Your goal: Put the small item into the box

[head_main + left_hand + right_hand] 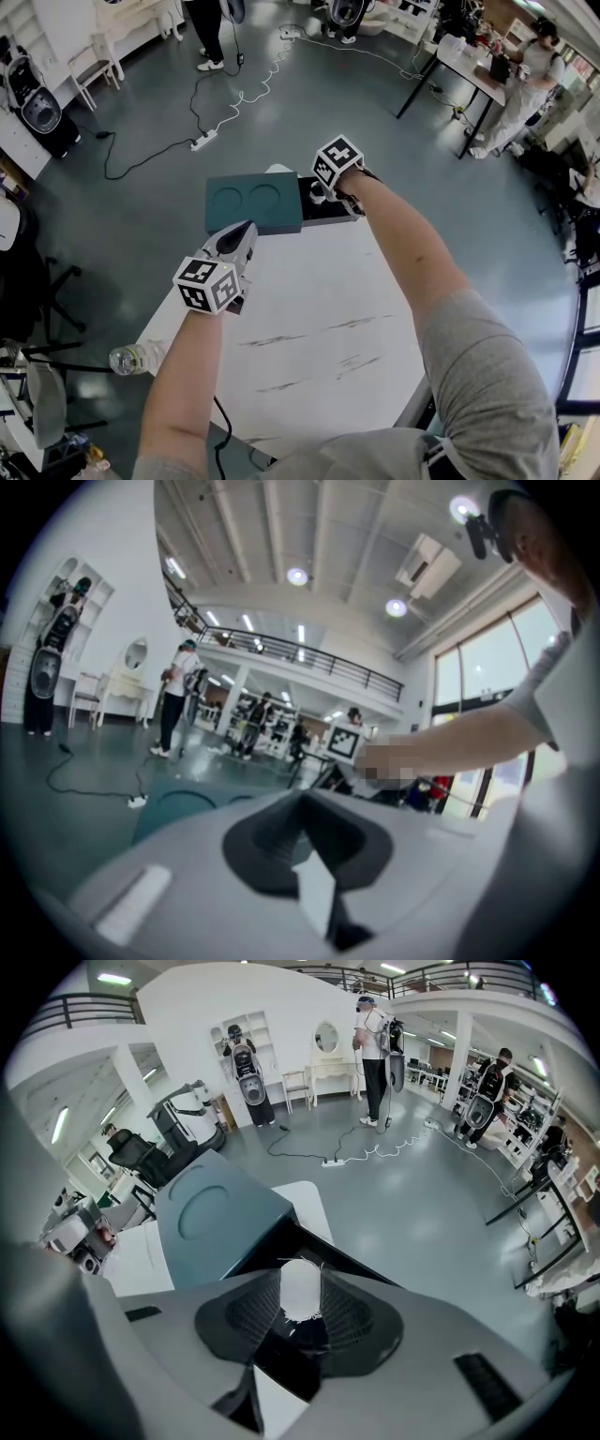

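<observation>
A dark teal box [253, 204] stands at the far end of the white table [319, 328], with two round marks on its lid. To the right of the lid, its black inside [330, 212] lies uncovered. My right gripper [323, 195] points steeply down over that black part. In the right gripper view it [300, 1305] is shut on a small white item [300, 1288] with frayed edges, and the box's dark inside [272, 1246] lies just beyond. My left gripper [240, 231] rests level at the lid's near edge, its jaws together around nothing.
A plastic bottle [131, 358] lies at the table's left edge. A power strip with cables [202, 142] runs over the grey floor beyond the box. People stand at the far side of the room, and a black-legged desk [464, 70] stands at the upper right.
</observation>
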A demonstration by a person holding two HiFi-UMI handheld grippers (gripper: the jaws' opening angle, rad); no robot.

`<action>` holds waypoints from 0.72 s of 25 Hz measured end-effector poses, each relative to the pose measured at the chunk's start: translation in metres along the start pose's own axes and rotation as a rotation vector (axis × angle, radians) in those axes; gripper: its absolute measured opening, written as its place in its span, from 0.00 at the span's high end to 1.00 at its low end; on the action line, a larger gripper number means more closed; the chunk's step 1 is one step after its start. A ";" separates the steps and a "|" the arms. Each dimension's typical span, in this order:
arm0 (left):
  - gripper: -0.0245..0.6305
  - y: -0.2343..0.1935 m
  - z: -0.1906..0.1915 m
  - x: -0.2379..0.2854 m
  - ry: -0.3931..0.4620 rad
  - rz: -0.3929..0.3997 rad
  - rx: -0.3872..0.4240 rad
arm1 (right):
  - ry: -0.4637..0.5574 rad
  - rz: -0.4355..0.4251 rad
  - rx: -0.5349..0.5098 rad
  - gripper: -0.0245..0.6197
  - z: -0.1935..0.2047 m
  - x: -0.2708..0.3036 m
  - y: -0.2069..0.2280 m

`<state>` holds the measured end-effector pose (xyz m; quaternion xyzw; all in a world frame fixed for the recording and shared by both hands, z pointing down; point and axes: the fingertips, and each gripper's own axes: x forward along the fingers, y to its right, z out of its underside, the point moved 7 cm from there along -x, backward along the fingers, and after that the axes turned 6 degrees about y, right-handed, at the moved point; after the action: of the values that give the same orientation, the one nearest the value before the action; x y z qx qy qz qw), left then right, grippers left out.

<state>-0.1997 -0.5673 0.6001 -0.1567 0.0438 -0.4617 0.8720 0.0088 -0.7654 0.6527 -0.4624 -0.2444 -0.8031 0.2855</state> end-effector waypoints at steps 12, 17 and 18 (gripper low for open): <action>0.96 0.000 -0.001 -0.009 0.006 0.000 -0.002 | 0.005 0.023 0.029 0.75 -0.001 0.000 -0.001; 0.96 -0.003 -0.005 -0.012 0.009 0.000 -0.002 | 0.069 0.018 0.075 0.61 -0.009 -0.008 0.004; 0.96 -0.003 -0.007 -0.013 0.009 -0.001 0.000 | 0.084 0.015 0.087 0.60 -0.010 -0.012 0.005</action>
<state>-0.2110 -0.5600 0.5939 -0.1548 0.0477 -0.4627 0.8716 0.0106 -0.7727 0.6382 -0.4174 -0.2633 -0.8082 0.3215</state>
